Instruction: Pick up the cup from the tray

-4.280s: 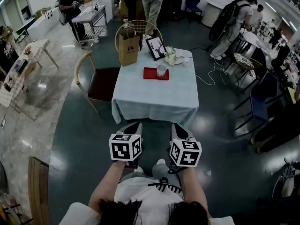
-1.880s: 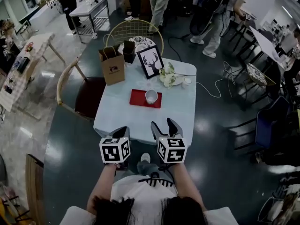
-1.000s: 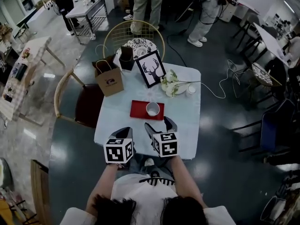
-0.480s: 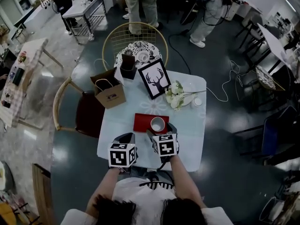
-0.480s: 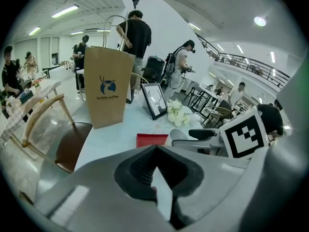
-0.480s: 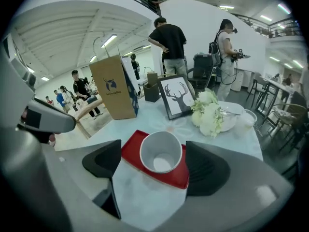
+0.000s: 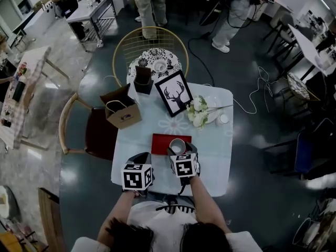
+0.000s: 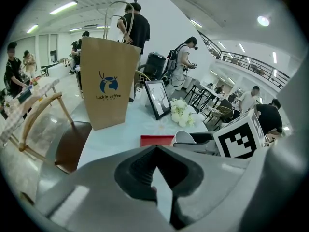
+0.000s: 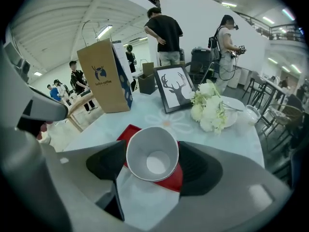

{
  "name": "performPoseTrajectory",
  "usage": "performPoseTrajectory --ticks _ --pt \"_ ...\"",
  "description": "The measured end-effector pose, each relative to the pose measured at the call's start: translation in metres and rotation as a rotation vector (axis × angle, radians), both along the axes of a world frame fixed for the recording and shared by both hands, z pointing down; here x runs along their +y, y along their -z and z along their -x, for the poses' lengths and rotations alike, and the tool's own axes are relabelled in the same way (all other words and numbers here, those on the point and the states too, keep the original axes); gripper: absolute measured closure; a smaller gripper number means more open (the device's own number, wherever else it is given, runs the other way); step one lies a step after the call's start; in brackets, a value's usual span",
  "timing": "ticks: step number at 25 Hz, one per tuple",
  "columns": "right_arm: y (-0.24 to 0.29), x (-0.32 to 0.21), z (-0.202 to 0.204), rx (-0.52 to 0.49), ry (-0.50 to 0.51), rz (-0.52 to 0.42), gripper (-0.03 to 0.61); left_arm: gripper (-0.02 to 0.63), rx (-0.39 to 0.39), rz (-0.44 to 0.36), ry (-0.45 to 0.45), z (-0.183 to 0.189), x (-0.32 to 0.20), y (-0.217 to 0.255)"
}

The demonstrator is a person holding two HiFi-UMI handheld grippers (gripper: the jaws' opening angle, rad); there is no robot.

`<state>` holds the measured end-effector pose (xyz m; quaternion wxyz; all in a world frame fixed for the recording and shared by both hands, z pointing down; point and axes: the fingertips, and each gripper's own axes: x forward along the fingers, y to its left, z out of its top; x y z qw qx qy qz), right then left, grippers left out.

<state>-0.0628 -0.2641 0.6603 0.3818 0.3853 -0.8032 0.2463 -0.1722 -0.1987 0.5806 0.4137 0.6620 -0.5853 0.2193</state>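
Grasp step, cup bracketed.
Your right gripper (image 9: pixel 152 164) has just been closing its jaws round the cup (image 9: pixel 151 151) on the red tray (image 9: pixel 129 130), pads not yet clamped; finish squeezing, then lift straight. Your left gripper (image 8: pixel 155 151) sits closed, empty.

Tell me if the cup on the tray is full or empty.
Empty: inside the cup, its bare white bottom shows in the right gripper view.

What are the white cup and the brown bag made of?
The cup looks like matte paper, maybe plastic: plain white, thin rim, no shine. The bag looks like brown kraft paper: crisp folded edges, printed logo, thin handles.
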Motion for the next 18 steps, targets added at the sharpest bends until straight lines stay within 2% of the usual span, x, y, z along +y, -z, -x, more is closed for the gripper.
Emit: performPoseTrajectory --ticks 10,18 --pt "0.011 0.0 -0.015 -0.035 -0.065 -0.003 0.221 0.614 -0.002 0.003 -0.046 -0.008 -0.003 -0.004" --pt "0.028 0.0 -0.071 -0.04 -0.177 -0.052 0.221 0.614 0.003 -0.011 -0.138 -0.044 -0.007 0.0"
